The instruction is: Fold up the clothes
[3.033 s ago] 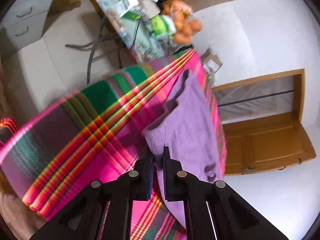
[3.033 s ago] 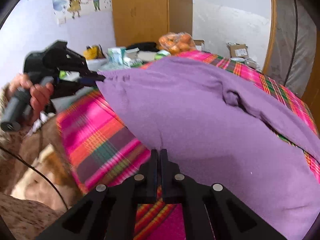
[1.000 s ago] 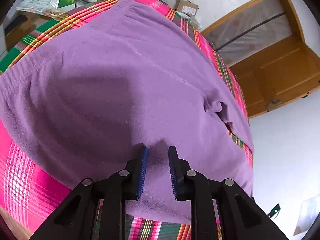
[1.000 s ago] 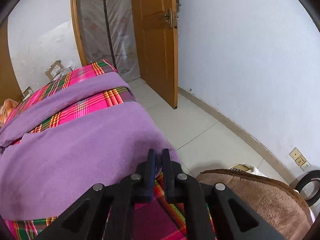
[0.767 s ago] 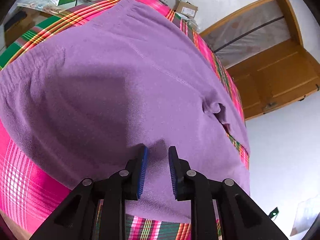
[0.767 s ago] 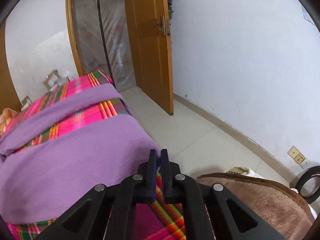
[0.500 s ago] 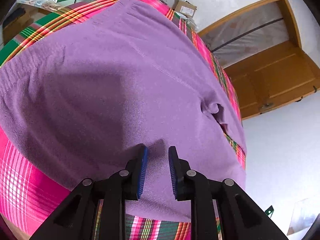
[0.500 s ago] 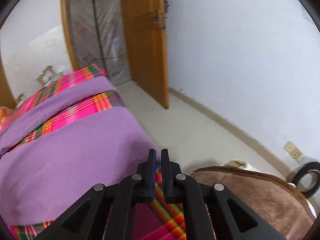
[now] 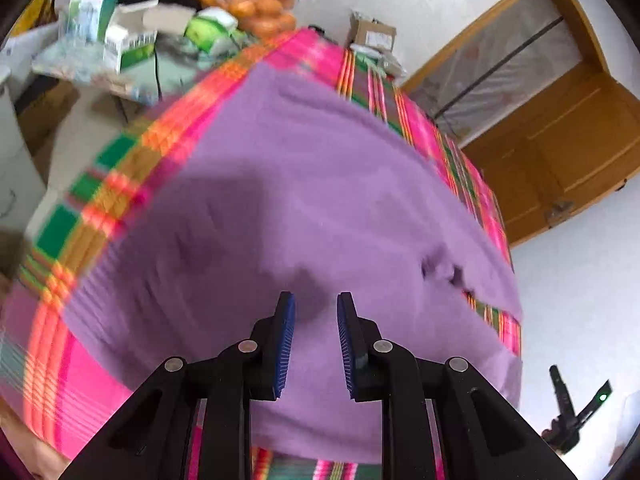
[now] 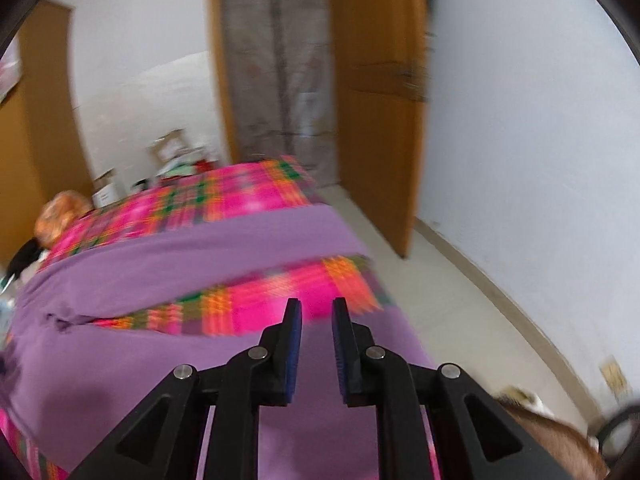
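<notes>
Both the left gripper (image 9: 313,312) and right gripper (image 10: 316,316) are hovering with fingers spread, gripping nothing, over the purple trousers (image 9: 320,200) lying flat on the plaid worktop (image 9: 92,200), legs toward 12 o'clock, presumably ready for folding.

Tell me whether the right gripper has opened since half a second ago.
Yes. The right gripper now shows a clear gap between its jaws above the purple garment; earlier they were shut.
</notes>
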`<state>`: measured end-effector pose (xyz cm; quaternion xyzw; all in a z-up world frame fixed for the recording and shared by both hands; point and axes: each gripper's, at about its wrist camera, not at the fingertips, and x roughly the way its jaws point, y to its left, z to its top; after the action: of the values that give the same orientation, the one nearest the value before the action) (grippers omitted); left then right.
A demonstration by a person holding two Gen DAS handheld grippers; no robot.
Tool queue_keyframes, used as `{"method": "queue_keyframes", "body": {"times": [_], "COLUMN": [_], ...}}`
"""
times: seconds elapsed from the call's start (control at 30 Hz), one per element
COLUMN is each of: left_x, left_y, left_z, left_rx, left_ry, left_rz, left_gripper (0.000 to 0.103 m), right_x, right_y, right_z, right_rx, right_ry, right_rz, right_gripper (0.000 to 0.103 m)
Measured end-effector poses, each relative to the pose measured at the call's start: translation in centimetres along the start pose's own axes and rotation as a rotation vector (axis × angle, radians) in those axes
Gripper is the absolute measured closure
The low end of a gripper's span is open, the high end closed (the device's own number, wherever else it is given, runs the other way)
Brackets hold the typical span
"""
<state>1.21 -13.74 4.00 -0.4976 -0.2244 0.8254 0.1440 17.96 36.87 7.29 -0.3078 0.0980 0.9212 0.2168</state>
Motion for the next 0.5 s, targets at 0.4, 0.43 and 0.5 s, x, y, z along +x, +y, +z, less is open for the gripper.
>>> {"method": "queue_keyframes", "body": {"times": [0.4, 0.43, 0.5], "left_x": [3.3, 3.8, 4.7], "left_y": [-1.9, -2.2, -2.8], "left_z": [10.9, 11.5, 12.7], "left_rx": [0.088, 0.103, 0.132], "left_ry": [0.039, 0.043, 0.054], "left_rz": [0.140, 0.143, 0.150], "left_gripper": [0.081, 0.081, 0.081], "right_x": [5.9, 6.4, 7.3], "right_y": [17.3, 18.5, 20.6], "right_z": [8.1, 8.5, 8.9], "right_rx": [-0.381, -0.404, -0.453], "right_ry": [0.097, 0.110, 0.139], "right_rz": [0.305, 0.331, 0.375], "right_gripper": [0.084, 0.084, 0.084]}}
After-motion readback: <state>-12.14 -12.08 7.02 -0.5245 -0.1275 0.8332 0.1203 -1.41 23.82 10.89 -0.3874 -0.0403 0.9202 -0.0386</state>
